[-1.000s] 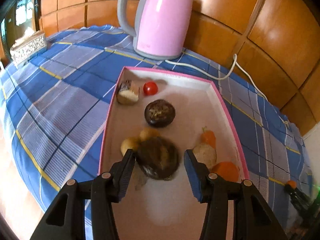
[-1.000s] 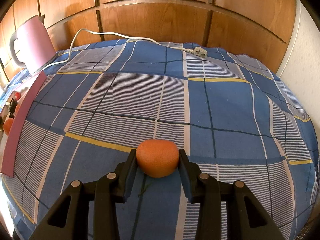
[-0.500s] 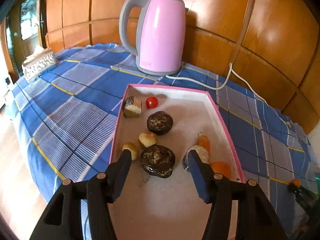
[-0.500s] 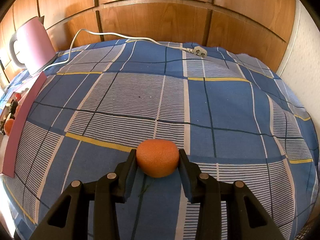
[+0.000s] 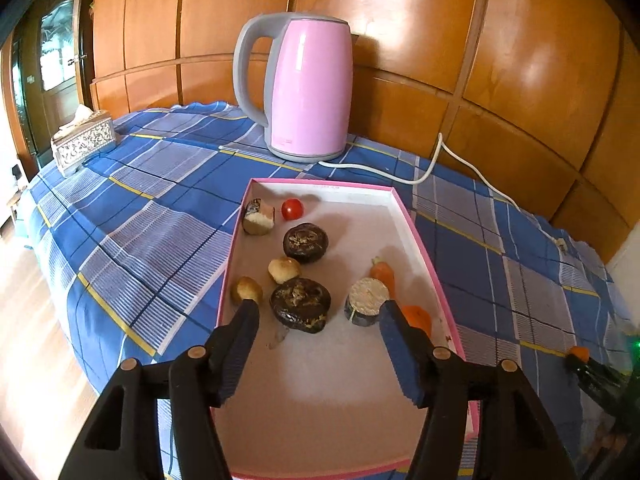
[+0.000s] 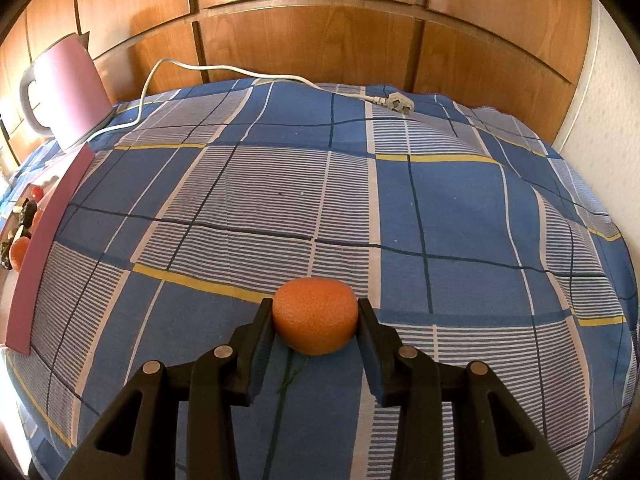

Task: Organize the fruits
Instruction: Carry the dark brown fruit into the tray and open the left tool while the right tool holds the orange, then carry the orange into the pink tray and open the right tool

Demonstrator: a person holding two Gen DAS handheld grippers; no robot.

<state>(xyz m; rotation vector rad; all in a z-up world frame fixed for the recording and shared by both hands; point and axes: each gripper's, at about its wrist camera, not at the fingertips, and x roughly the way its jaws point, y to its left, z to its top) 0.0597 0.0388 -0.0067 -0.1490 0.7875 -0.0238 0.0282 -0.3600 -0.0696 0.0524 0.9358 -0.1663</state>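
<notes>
A patterned tissue box (image 5: 83,141) sits far left on the blue checked cloth (image 5: 160,200), with a pink electric kettle (image 5: 308,88) standing against the wood panelling. In front of it lies a shallow pink-edged tray (image 5: 430,264) holding a cherry tomato (image 5: 292,209), two dark round pieces, two small pale lumps and a carrot (image 5: 383,273). The left gripper (image 5: 316,314) hovers over the tray's near half, its jaws opening and pressing on nothing; the nearer dark round piece (image 5: 301,305) lies on the tray floor between them, untouched. Further right, over bare cloth well apart from the tray, the right gripper (image 6: 315,314) is clenched on a mandarin orange (image 6: 315,314), both pads against its sides. A white plug (image 6: 398,103) lies near the far edge.
</notes>
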